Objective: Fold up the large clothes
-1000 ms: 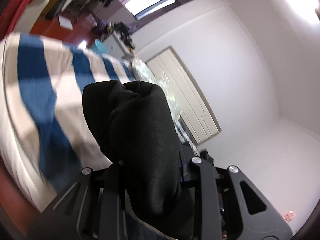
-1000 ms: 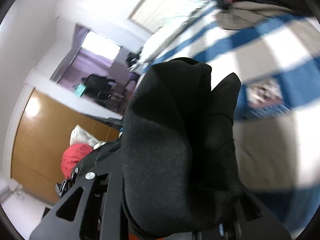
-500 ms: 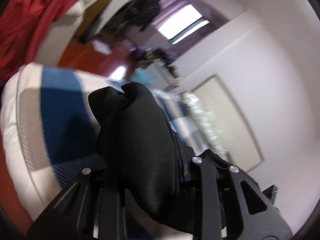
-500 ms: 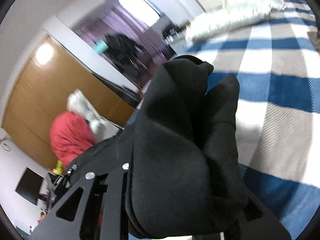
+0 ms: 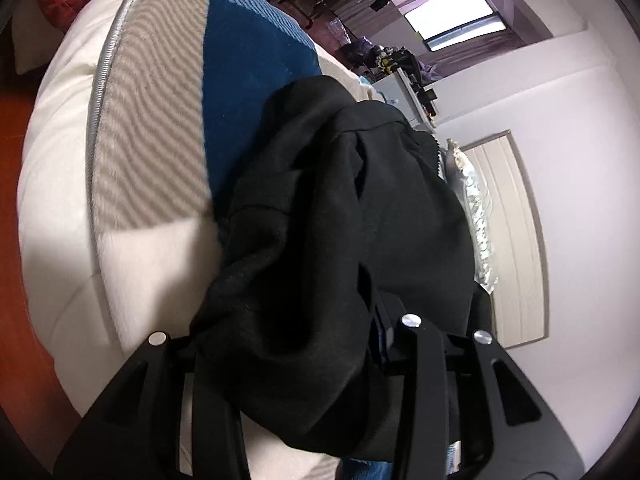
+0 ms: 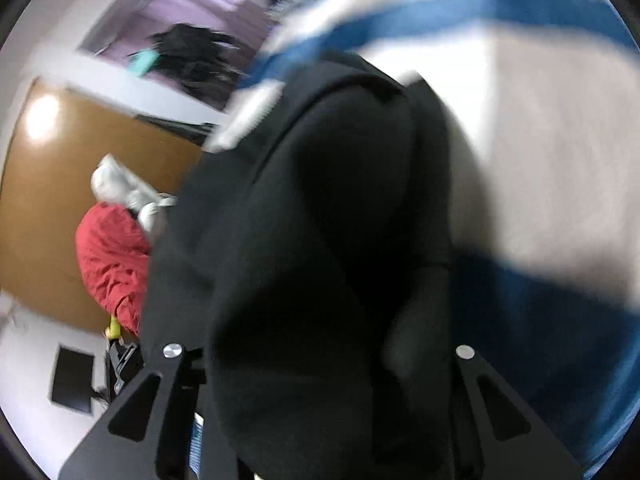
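Note:
A bulky black garment (image 5: pixel 360 200) lies bunched between the fingers of my left gripper (image 5: pixel 296 320) and spills forward onto the bed's blue, white and grey checked cover (image 5: pixel 152 120). The left jaws are opening, with the cloth still between them and hiding the fingertips. In the right wrist view, which is blurred, the same black garment (image 6: pixel 320 200) fills the gap of my right gripper (image 6: pixel 320 320) and rests low over the checked cover (image 6: pixel 540 140). The right jaws are opening too, their pads hidden under the fabric.
The bed's rounded white edge (image 5: pixel 60 200) drops to a red-brown floor (image 5: pixel 16 280). A shiny pillow (image 5: pixel 476 208) lies at the bed's far end by a white door (image 5: pixel 516 240). A red bundle (image 6: pixel 112 264) sits against a brown wardrobe (image 6: pixel 48 208); a cluttered dresser (image 5: pixel 400 80) stands under the window.
Both grippers have come down from the air to the bed with the black garment. Both pairs of fingers now stand wider apart, and the bunched cloth has slackened and spread onto the cover.

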